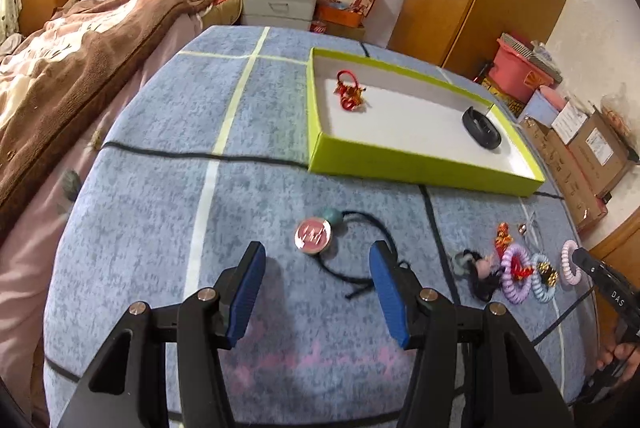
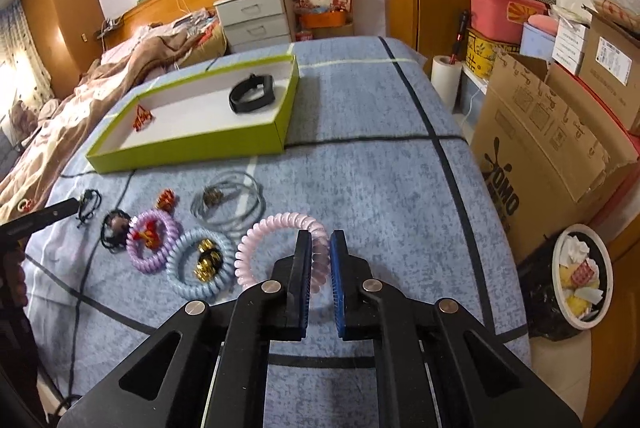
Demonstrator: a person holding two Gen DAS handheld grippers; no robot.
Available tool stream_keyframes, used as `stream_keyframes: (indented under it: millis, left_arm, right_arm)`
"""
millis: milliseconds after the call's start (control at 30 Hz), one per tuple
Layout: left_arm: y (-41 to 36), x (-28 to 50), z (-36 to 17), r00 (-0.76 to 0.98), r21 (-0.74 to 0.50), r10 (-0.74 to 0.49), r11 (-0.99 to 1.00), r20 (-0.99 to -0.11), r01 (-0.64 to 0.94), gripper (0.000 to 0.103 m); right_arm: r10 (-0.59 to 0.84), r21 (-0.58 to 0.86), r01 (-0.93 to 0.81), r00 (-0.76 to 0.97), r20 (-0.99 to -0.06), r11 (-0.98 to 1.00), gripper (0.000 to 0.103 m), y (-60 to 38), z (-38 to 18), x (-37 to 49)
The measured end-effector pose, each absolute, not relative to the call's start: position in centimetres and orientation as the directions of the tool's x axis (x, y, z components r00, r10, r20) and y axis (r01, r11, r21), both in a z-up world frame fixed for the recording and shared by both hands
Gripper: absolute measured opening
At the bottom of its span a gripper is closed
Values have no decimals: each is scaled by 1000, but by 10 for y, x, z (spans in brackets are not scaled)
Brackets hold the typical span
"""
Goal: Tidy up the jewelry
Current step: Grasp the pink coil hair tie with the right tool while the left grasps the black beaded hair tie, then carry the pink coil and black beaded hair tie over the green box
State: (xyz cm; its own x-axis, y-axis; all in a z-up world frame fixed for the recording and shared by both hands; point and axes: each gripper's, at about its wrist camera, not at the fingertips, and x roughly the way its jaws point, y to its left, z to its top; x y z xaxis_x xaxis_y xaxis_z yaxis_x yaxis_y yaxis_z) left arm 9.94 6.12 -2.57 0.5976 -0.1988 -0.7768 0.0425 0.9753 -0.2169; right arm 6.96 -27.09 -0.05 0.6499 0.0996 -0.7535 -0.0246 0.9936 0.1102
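Observation:
A green box (image 1: 420, 165) with a white floor holds a red ornament (image 1: 350, 93) and a black band (image 1: 482, 127). My left gripper (image 1: 316, 260) is open just above the blue cloth, with a pink round pendant (image 1: 313, 236) on a black cord (image 1: 360, 268) between its fingers. My right gripper (image 2: 321, 248) is shut on the pink spiral hair tie (image 2: 272, 240). To its left lie a blue spiral tie (image 2: 200, 268), a purple spiral tie (image 2: 154, 240) and a grey cord necklace (image 2: 228, 203). The box also shows in the right wrist view (image 2: 192, 147).
The blue cloth (image 1: 260, 107) covers a table. A bed with a brown blanket (image 1: 60, 67) lies to the left. Cardboard boxes (image 2: 560, 131) and a bin (image 2: 580, 276) stand to the right. A small black hair tie (image 2: 114, 230) and a red charm (image 2: 166, 199) lie among the ties.

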Motion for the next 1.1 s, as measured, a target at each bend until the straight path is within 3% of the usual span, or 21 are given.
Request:
stream_keyframes:
  millis: [267,467,667,1100]
  left_arm:
    - [54,114,-30,594,-138,-144,989,-791,56,55]
    - [50,114,-30,597,-92,-115,993,-794,69,32]
    - [51,113,-30,597,-86,-110,994,-795,69,20]
    - [54,106,-21,618,-116,-132,991,-775,66,20]
  right_arm:
    - [134,126,-60,661,-738,990,10,-259,5,76]
    - [147,134,-70,662,-735,989,10,-254,6,79]
    - [148,136,-69,661,-735,988,10,-253,5,80]
    - [152,141,-70,666,-730,987,10,-250,6,80]
